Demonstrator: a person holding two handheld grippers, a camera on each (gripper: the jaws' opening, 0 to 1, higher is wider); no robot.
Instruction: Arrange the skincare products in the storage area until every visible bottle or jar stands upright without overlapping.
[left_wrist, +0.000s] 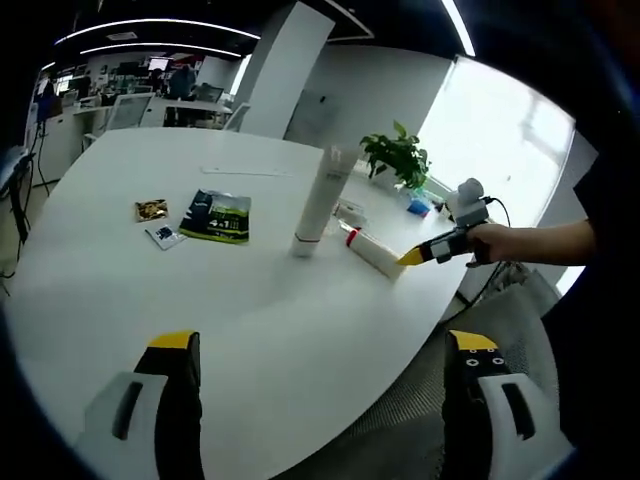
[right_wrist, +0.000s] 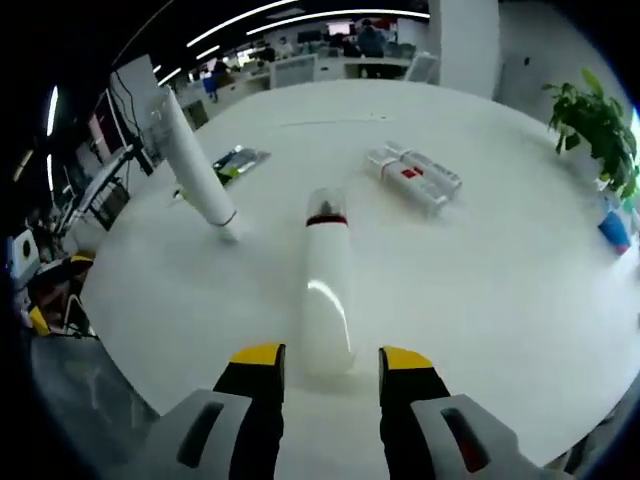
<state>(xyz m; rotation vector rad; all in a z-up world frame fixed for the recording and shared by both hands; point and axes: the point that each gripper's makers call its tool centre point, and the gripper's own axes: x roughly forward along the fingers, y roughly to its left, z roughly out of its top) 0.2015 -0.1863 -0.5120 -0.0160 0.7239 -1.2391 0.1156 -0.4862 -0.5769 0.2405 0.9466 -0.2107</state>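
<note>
A tall white bottle (left_wrist: 320, 200) (right_wrist: 195, 170) stands upright near the middle of the white table (left_wrist: 120, 290). Beside it a second white bottle with a red band (left_wrist: 372, 252) (right_wrist: 327, 285) lies on its side. My right gripper (right_wrist: 332, 358) is open, with one jaw on each side of the lying bottle's near end and a small gap on both sides. In the left gripper view that right gripper (left_wrist: 412, 257), held by a hand, shows its yellow tips at the bottle's end. My left gripper (left_wrist: 322, 345) hangs open over the table's near edge, holding nothing.
A clear pack of small red-labelled bottles (right_wrist: 415, 175) (left_wrist: 350, 212) lies beyond the lying bottle. A green-black packet (left_wrist: 215, 216) and two small sachets (left_wrist: 151, 210) lie to the left. A potted plant (left_wrist: 398, 155) and a blue item (right_wrist: 612, 230) sit at the table's window edge.
</note>
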